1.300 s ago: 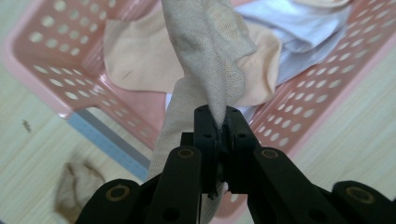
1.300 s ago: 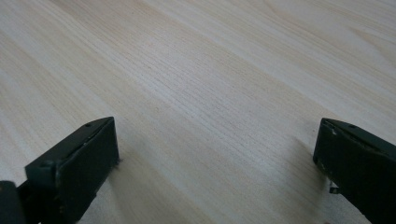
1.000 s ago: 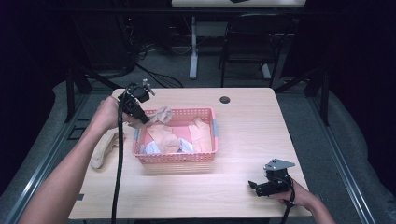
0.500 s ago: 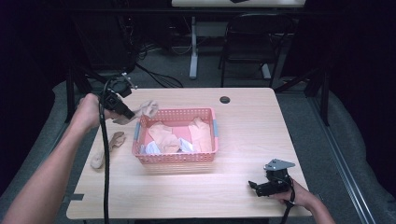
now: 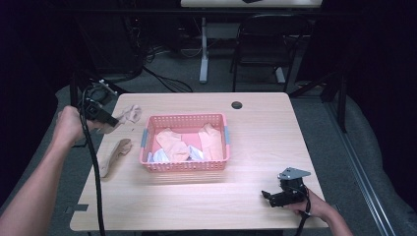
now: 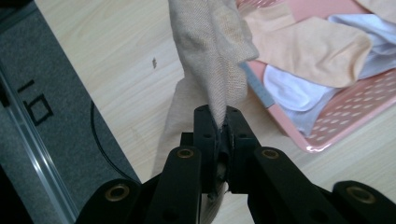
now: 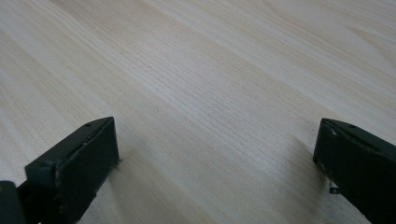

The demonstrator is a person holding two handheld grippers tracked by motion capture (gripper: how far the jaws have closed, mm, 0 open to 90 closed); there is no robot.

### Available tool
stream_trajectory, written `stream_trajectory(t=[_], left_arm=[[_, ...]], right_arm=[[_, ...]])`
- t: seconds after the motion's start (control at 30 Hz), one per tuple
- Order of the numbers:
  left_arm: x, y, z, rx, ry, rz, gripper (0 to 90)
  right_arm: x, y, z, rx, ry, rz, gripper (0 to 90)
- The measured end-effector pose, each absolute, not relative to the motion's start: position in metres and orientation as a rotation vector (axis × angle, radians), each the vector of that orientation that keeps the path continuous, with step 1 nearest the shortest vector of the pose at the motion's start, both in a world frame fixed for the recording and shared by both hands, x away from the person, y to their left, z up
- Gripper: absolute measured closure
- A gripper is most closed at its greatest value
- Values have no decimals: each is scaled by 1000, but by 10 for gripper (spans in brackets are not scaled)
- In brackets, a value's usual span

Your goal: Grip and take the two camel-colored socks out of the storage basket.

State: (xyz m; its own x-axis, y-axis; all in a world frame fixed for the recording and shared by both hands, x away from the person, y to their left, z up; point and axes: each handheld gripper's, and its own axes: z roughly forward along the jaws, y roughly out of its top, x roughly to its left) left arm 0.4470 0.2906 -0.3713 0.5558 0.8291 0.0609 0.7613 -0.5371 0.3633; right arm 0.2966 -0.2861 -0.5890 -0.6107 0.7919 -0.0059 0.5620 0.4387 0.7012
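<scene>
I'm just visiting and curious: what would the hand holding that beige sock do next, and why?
Probably lower the beige sock onto the table beside the other sock and open the left gripper. It is clamped on the sock, left of the pink basket, above that lone sock.

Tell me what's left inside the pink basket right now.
The pink basket holds two beige socks lying on white socks. Bare pink floor shows between them. Whatever lies beneath the pile is covered. The left tool holds another beige sock outside it.
</scene>
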Motion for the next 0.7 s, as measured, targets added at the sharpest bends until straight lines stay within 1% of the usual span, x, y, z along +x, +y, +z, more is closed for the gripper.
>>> stream_trajectory(t=[0.27,0.43,0.7], left_arm=[[449,310,-409,2462,1440,309,847],[451,322,-445,2416,1522,262,847],[453,331,-494,2364,1589,207,834]], right_arm=[[297,-286,-589,1158,2360,968,0],[297,-286,-589,1158,2360,968,0],[297,-286,-589,1158,2360,968,0]])
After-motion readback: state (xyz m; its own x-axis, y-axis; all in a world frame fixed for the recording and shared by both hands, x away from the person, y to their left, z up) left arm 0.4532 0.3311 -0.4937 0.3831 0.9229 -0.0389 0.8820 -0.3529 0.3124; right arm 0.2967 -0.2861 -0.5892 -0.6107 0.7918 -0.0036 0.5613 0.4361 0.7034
